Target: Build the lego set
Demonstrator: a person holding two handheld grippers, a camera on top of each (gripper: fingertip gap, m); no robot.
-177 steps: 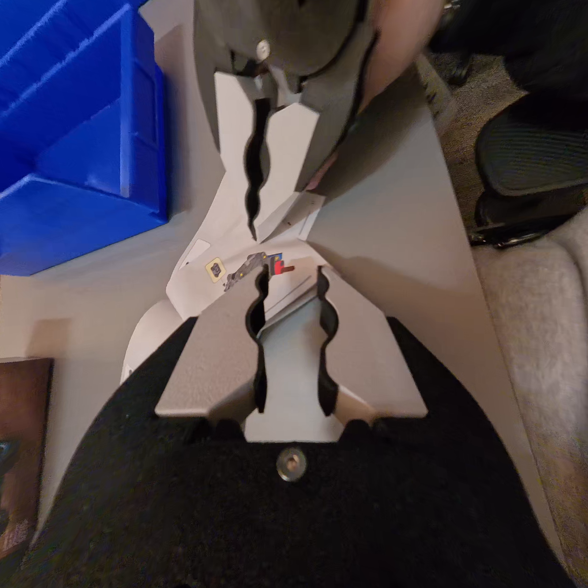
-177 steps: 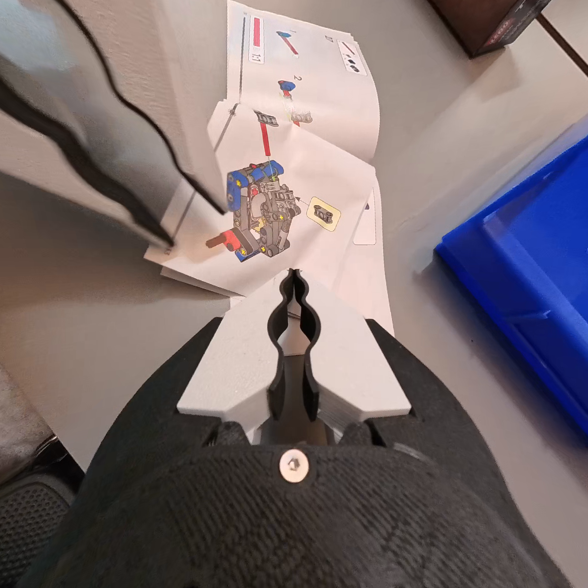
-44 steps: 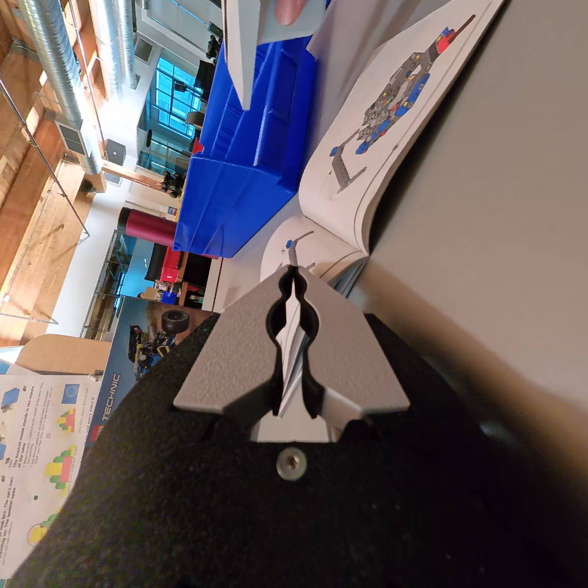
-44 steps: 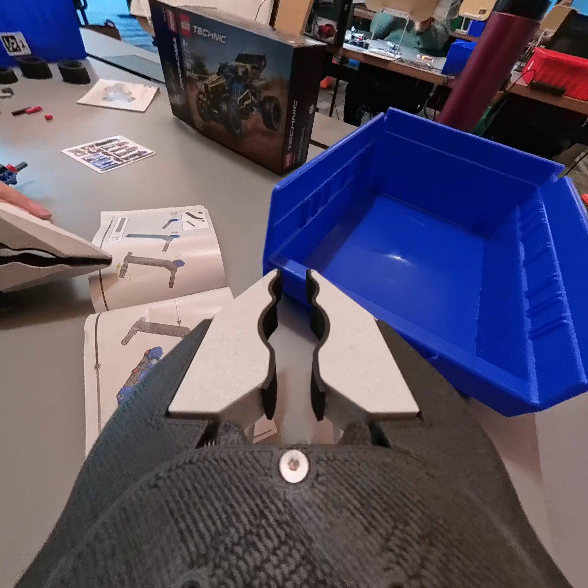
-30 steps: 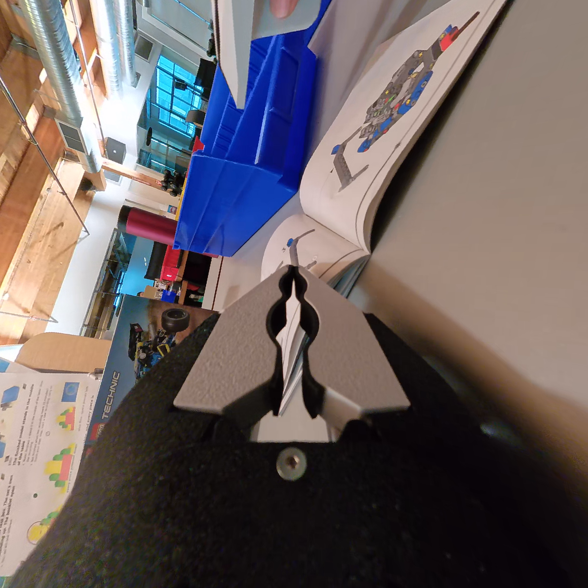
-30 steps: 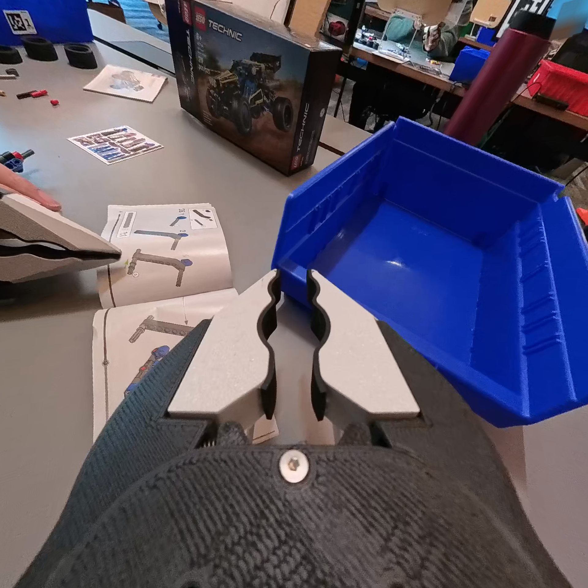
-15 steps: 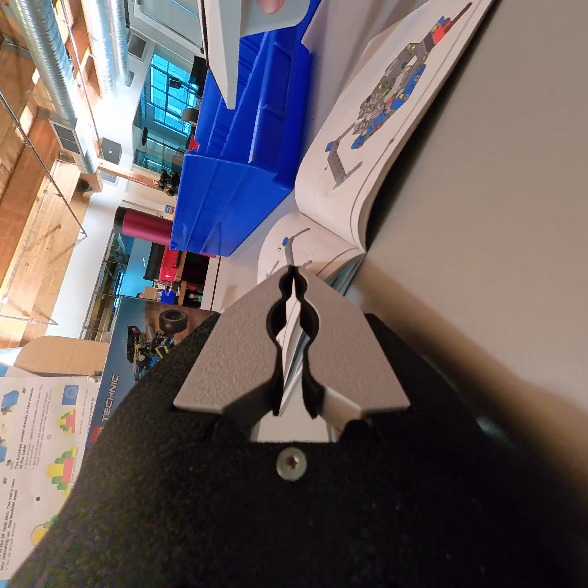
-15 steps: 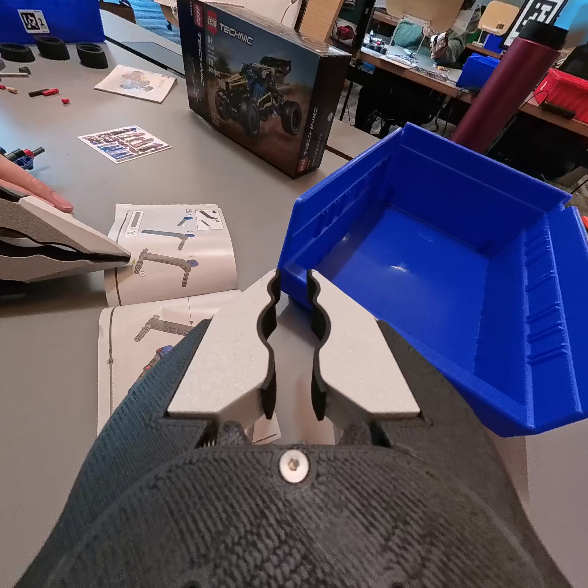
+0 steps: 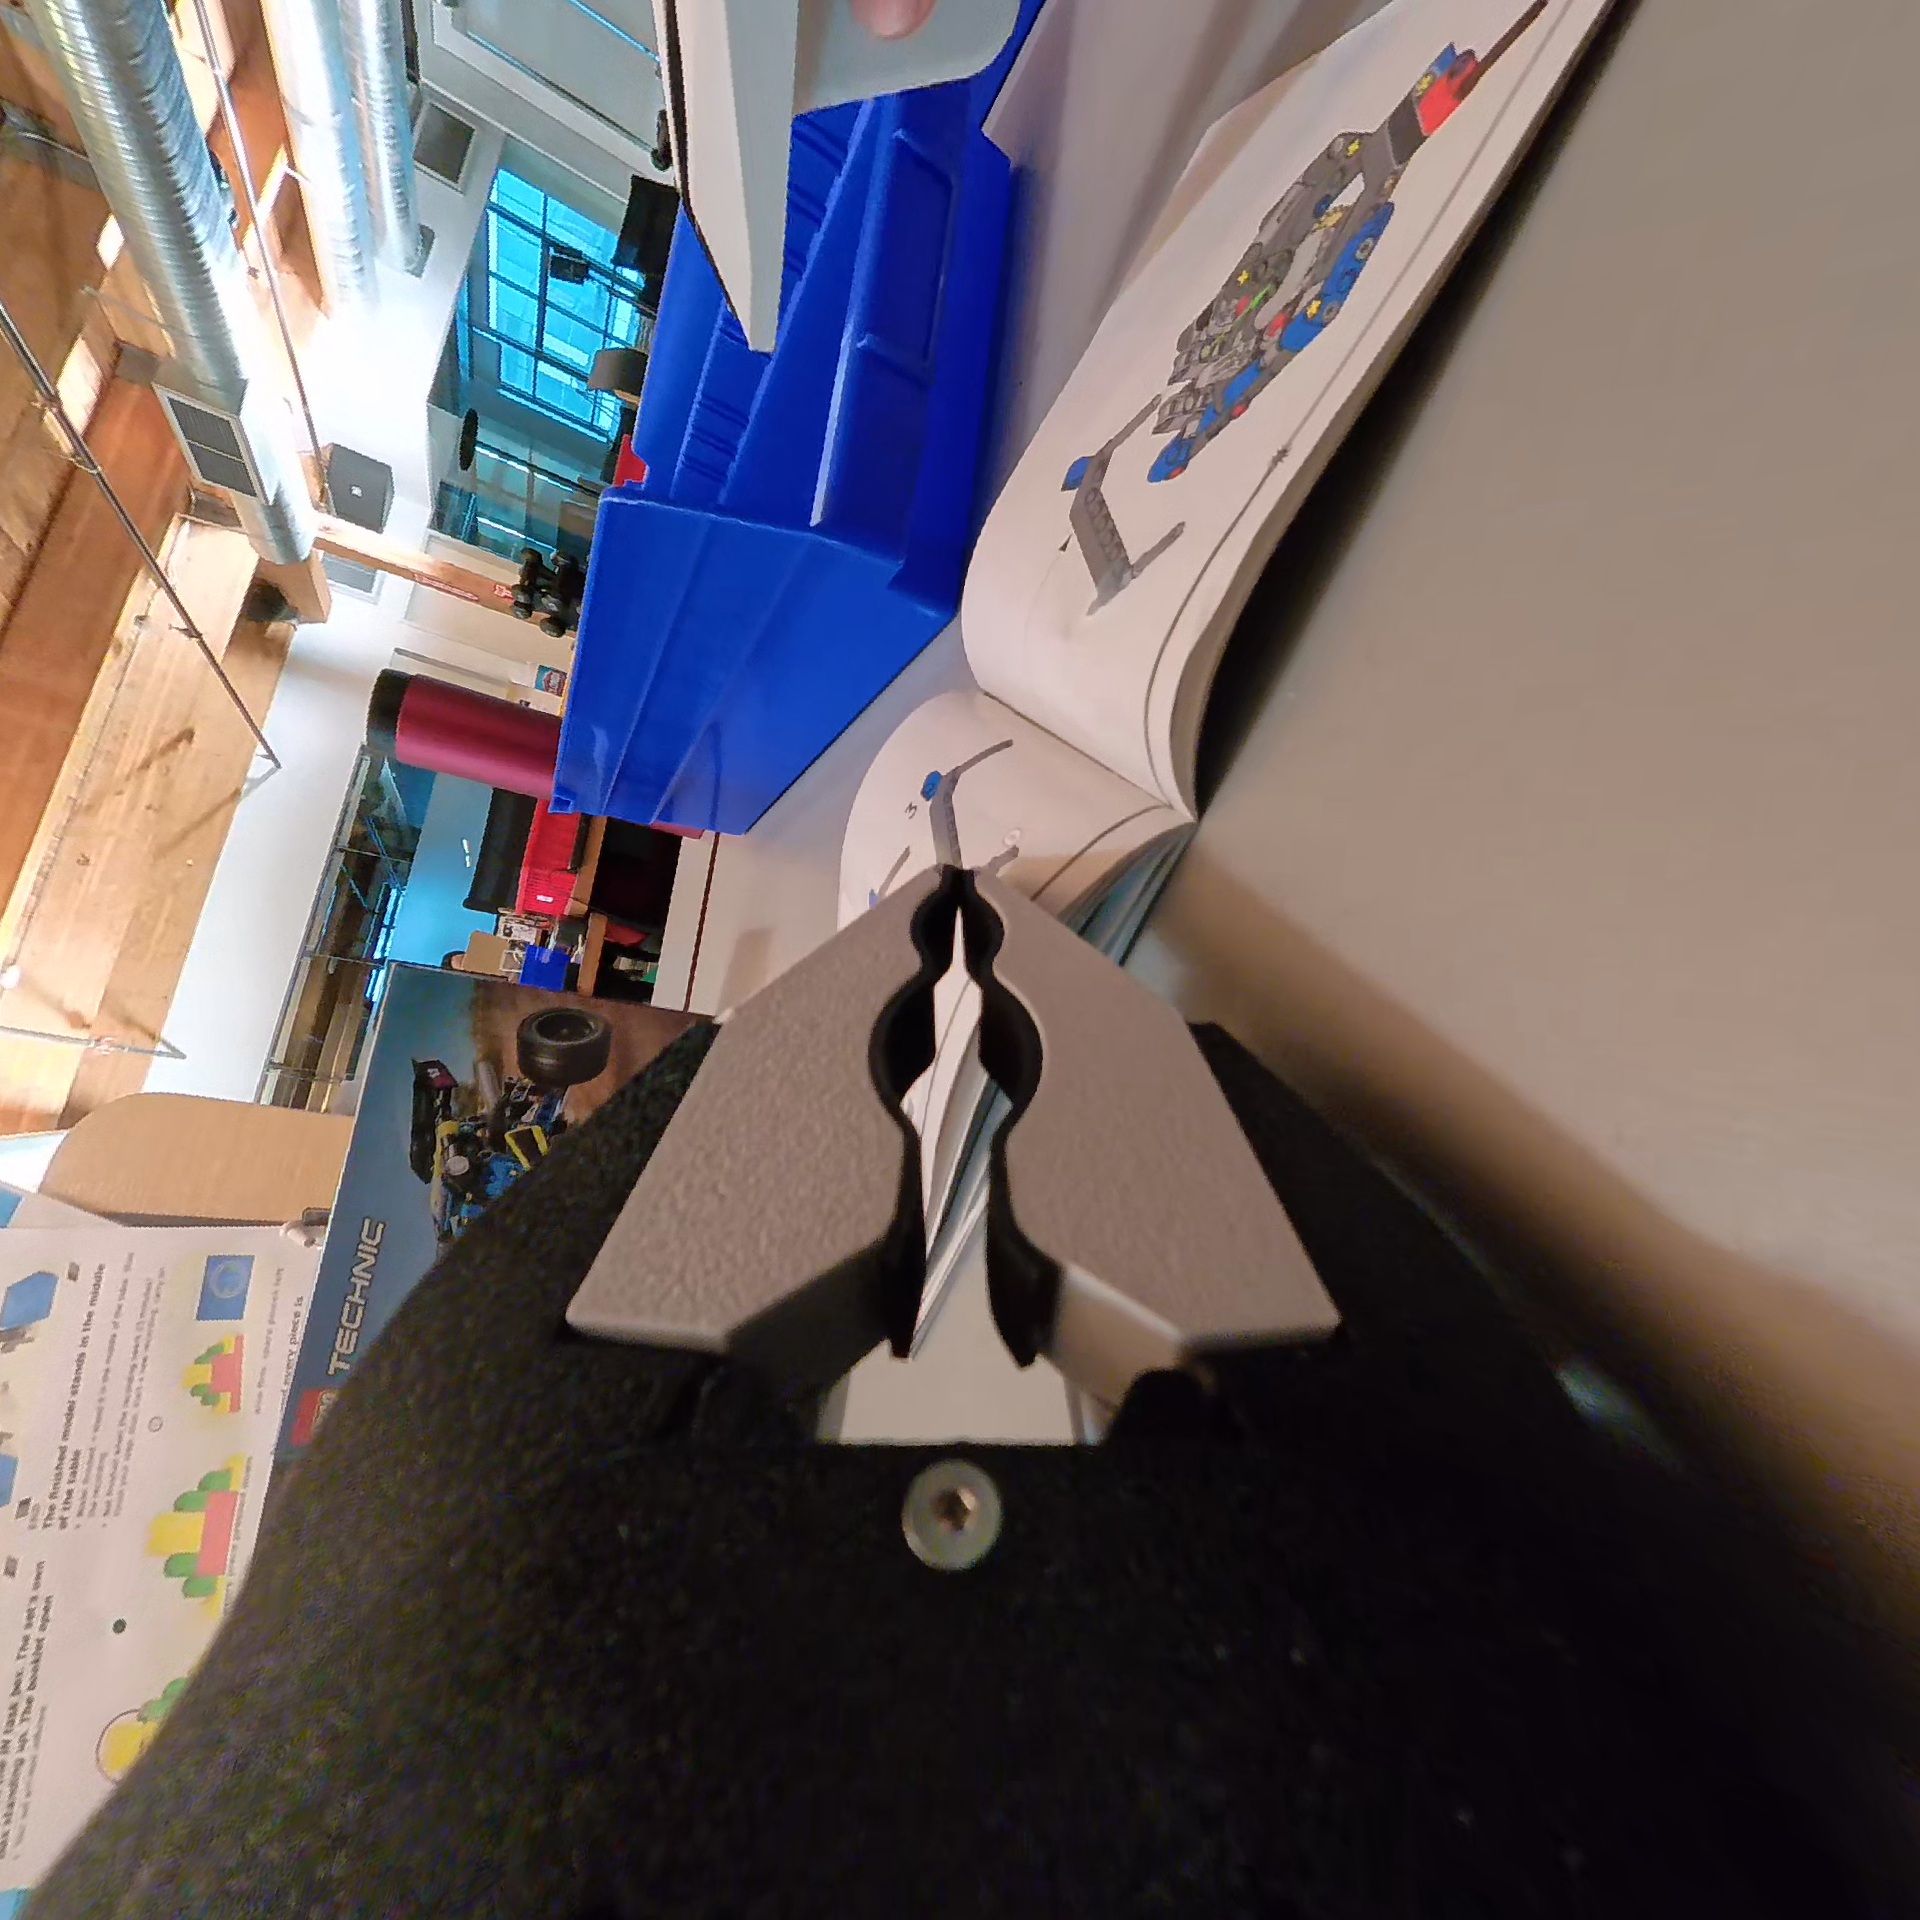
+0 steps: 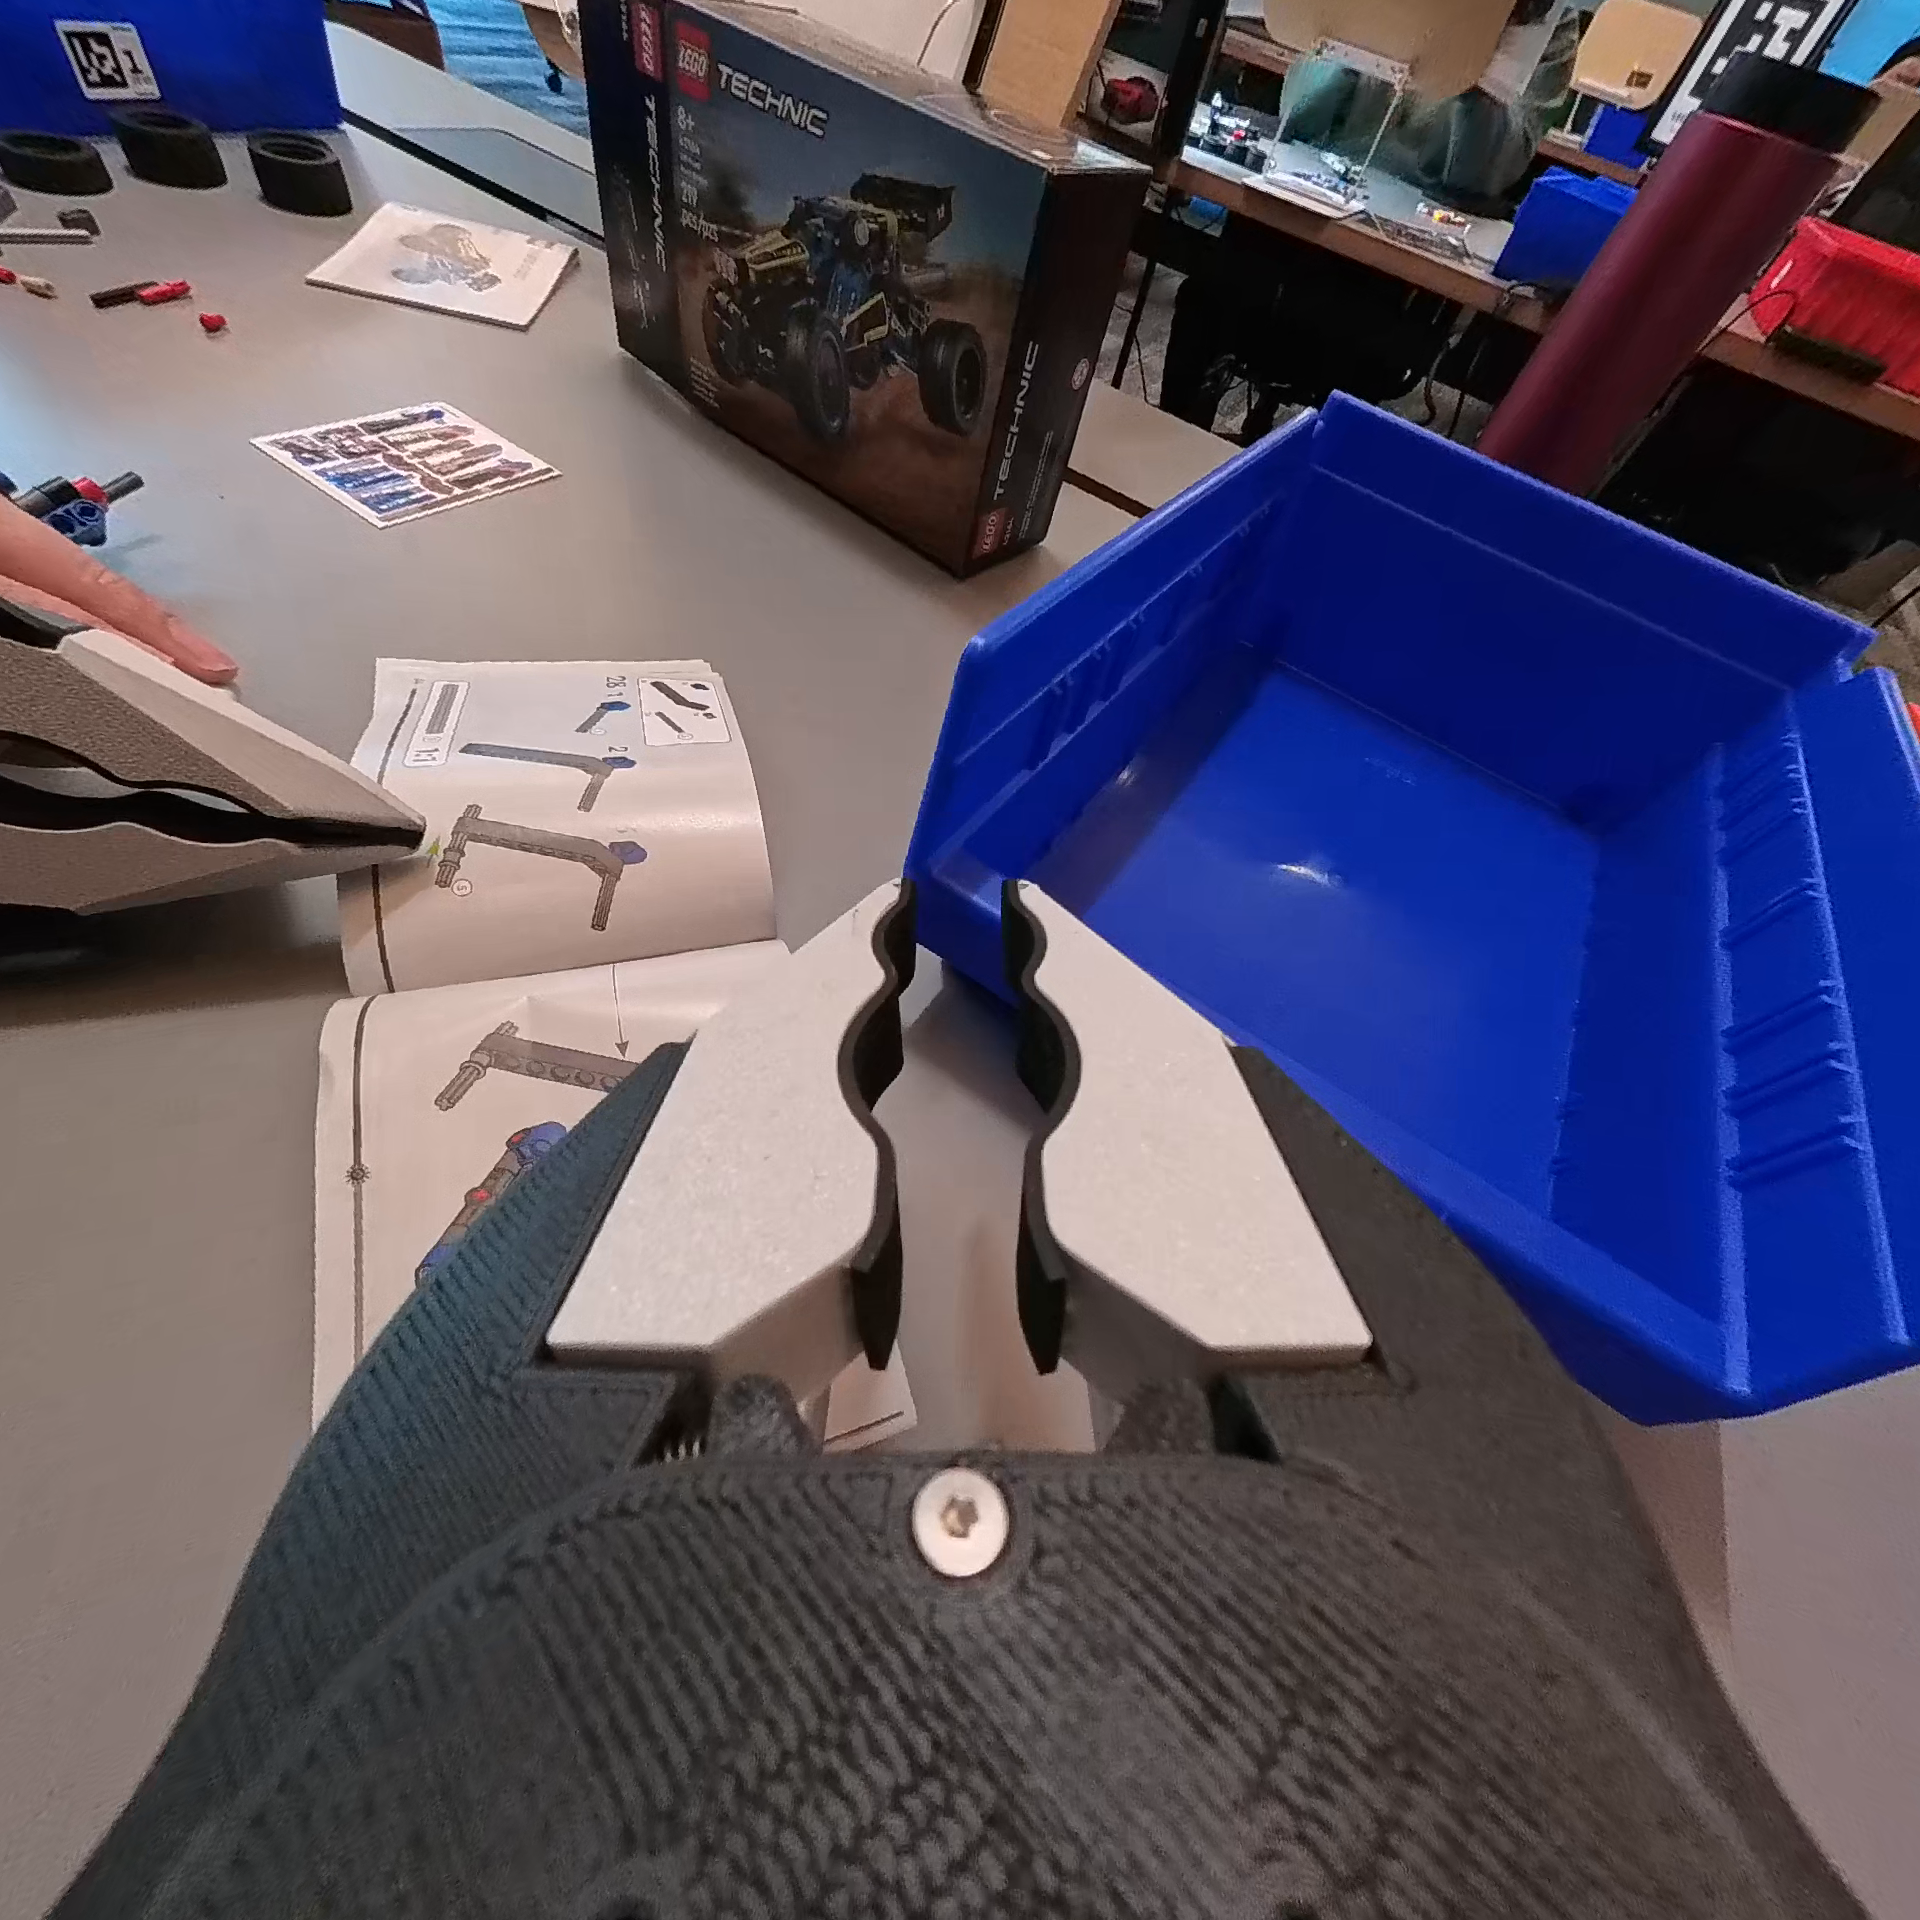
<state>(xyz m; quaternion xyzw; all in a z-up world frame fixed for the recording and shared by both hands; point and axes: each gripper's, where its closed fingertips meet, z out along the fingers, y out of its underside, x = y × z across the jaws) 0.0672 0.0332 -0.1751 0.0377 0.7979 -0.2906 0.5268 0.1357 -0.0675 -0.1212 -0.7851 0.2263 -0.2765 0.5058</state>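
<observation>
Left gripper (image 9: 958,883) rolled sideways, low over the bench (image 9: 1610,727), fingers clamped on page edges of the open instruction booklet (image 9: 1195,436). Right gripper (image 10: 958,904) held above the bench w/ fingers apart, empty; blue bin (image 10: 1455,883) just ahead-right, lego box (image 10: 862,291) standing further ahead

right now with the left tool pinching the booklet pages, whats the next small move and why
Probably carry the pinched pages over and lay them flat. The left tool is shut on a few leaves at the booklet edge, the right tool is open and empty by the blue bin, and no loose parts are within its reach.
</observation>
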